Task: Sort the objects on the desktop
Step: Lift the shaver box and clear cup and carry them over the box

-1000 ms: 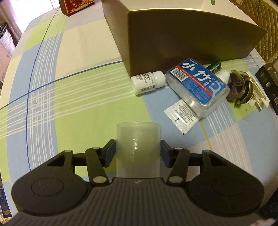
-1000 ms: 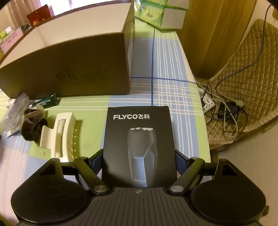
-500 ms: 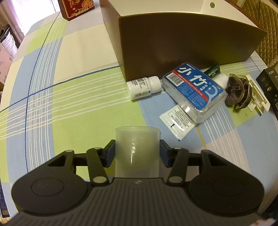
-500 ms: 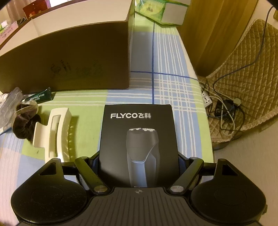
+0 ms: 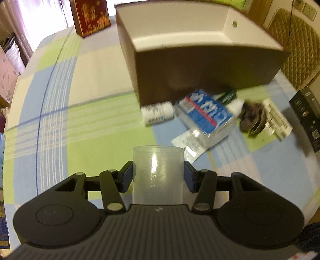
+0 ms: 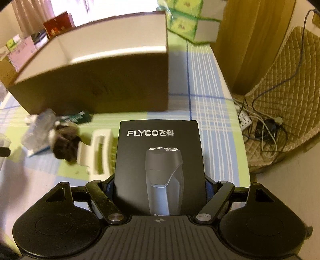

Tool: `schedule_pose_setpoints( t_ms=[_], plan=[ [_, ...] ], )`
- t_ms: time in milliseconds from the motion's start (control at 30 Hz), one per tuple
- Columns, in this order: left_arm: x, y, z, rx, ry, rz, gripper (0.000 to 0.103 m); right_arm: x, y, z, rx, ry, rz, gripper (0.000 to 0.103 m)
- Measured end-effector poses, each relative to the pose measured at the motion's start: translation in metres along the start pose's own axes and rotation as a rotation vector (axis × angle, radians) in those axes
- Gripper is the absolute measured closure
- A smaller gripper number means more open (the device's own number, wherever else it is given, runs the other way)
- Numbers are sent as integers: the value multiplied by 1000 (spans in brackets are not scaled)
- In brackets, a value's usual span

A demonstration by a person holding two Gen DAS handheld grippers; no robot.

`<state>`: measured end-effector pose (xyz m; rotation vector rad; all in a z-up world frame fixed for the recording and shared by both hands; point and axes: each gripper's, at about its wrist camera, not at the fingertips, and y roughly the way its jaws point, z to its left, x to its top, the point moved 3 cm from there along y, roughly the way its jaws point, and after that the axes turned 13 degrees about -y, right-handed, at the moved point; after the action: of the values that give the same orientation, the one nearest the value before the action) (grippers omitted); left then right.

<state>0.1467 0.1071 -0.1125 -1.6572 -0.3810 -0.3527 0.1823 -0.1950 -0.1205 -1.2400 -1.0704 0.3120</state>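
My left gripper point(image 5: 158, 176) is shut on a translucent plastic cup point(image 5: 157, 172), held above the checked tablecloth. My right gripper point(image 6: 160, 192) is shut on a black FLYCO shaver box point(image 6: 160, 158), held above the table. An open brown cardboard box point(image 5: 208, 66) stands ahead, also in the right wrist view point(image 6: 96, 86). On the cloth before it lie a white pill bottle point(image 5: 157, 116), a clear box with a blue label point(image 5: 206, 116), a white sachet point(image 5: 188, 144), a brown scrunchie point(image 5: 252, 118) and a cream hair claw point(image 6: 100, 154).
A red tin point(image 5: 90, 16) stands at the far edge. Green tissue packs point(image 6: 188, 22) sit behind the cardboard box. A green tube point(image 6: 78, 118) lies against the box. A quilted chair with cables and a power strip point(image 6: 266, 128) is beyond the table's right edge.
Both grippers have risen with their loads: the cup and the shaver box sit higher, and the cardboard box's open inside now shows in both views.
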Motion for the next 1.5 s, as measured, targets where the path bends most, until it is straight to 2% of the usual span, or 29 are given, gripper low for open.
schedule_pose_setpoints(
  t_ms=[333,533,667,1033,1300,1500],
  plan=[
    [40,-41,-15,-50,16,-144,56,50,-42,16,59,-60,-139,27],
    [74,-55,-22,-95,22,-215,56,99,-58,16,81,-101,-236,27],
    [100,-55,-33,-103,52,-257,56,135,-52,16,70,-128,-270,27],
    [188,1,-54,-109,21,-238,56,211,21,7,59,-124,-200,27],
    [232,66,-60,-9,27,-185,55,243,89,3,21,-114,-121,27],
    [248,110,-61,33,21,-119,55,260,125,-5,-15,-103,-73,27]
  ],
)
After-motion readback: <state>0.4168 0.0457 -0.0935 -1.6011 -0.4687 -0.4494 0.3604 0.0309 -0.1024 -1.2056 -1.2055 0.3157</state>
